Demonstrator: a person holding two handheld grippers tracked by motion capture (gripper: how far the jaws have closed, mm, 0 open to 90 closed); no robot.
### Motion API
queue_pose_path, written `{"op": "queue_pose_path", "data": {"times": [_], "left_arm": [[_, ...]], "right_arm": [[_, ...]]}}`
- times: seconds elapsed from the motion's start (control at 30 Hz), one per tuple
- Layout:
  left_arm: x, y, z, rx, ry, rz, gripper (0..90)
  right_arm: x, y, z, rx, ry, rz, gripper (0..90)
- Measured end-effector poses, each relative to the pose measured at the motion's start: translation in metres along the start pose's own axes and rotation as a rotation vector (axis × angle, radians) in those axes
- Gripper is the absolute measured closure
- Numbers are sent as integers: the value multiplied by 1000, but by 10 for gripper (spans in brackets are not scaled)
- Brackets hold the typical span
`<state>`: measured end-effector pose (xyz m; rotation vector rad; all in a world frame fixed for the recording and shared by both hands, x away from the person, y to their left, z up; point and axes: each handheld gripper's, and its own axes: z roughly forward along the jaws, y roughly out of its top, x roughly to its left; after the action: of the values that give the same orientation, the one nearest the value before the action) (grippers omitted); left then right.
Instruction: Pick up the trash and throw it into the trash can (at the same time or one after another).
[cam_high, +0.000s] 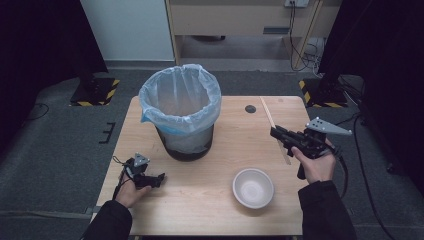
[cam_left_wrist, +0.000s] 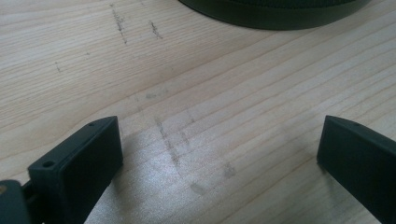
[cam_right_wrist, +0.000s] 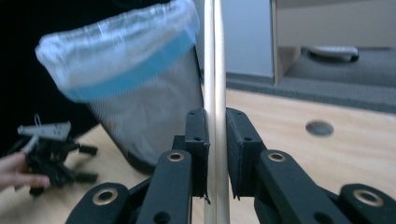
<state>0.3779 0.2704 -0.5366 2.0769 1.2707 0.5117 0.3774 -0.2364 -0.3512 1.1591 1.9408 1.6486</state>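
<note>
A long pale wooden stick (cam_high: 270, 119) is held above the right side of the table, with my right gripper (cam_high: 277, 133) shut on it near its middle. In the right gripper view the stick (cam_right_wrist: 215, 56) stands upright between the two closed jaws of the right gripper (cam_right_wrist: 215, 116). My left gripper (cam_high: 159, 178) lies low on the table at the front left, open, with nothing between its jaws. Bare wood lies between the spread jaws of the left gripper (cam_left_wrist: 219, 133) in its own view. A white bowl (cam_high: 253, 187) sits empty at the front right.
A dark mesh bin (cam_high: 180, 100) lined with a clear blue-edged bag stands at the table's (cam_high: 220, 210) middle left; its base (cam_left_wrist: 275, 11) is just ahead of the left gripper. A round dark hole (cam_high: 250, 109) marks the far table edge. Dark carpet surrounds the table.
</note>
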Motion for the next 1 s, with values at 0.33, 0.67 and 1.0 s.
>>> {"op": "queue_pose_path", "data": {"times": [0.33, 0.67, 1.0], "left_arm": [[0, 0, 0, 0, 0, 0, 0], [0, 0, 0, 0, 0, 0, 0], [0, 0, 0, 0, -1, 0, 0]], "right_arm": [[8, 39, 7, -82, 12, -16, 802], [20, 73, 19, -135, 27, -43, 802], [36, 98, 41, -156, 45, -55, 802]]}}
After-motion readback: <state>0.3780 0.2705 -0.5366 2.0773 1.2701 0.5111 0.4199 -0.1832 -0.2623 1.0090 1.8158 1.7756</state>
